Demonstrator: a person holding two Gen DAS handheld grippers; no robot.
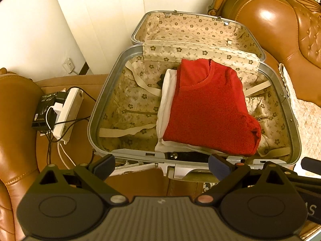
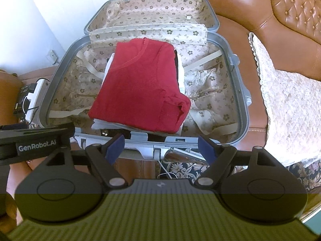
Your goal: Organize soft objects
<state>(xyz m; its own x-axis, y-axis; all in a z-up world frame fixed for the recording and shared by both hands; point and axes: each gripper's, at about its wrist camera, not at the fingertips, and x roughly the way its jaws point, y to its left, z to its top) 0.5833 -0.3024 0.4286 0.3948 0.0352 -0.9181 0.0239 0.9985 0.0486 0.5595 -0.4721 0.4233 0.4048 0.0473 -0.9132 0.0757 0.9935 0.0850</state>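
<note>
An open grey suitcase (image 1: 94, 108) (image 2: 243, 92) with flower-print lining lies between two leather seats. Inside it a folded red sweater (image 1: 208, 108) (image 2: 140, 86) tops a stack, with a folded white garment (image 1: 166, 100) (image 2: 181, 76) under it and something dark at the bottom. My left gripper (image 1: 161, 165) hovers open just short of the case's near rim, nothing between its blue-padded fingers. My right gripper (image 2: 161, 147) is likewise open and empty at the near rim. The left gripper's body (image 2: 34, 144) shows at the left of the right wrist view.
A white power strip (image 1: 68, 112) with plugs, cables and a black box (image 1: 45, 110) sits on the brown surface left of the case. A tufted leather sofa (image 1: 280, 30) (image 2: 291, 16) with a lace cover (image 2: 289, 108) stands to the right. Patterned carpet (image 2: 180, 168) lies below.
</note>
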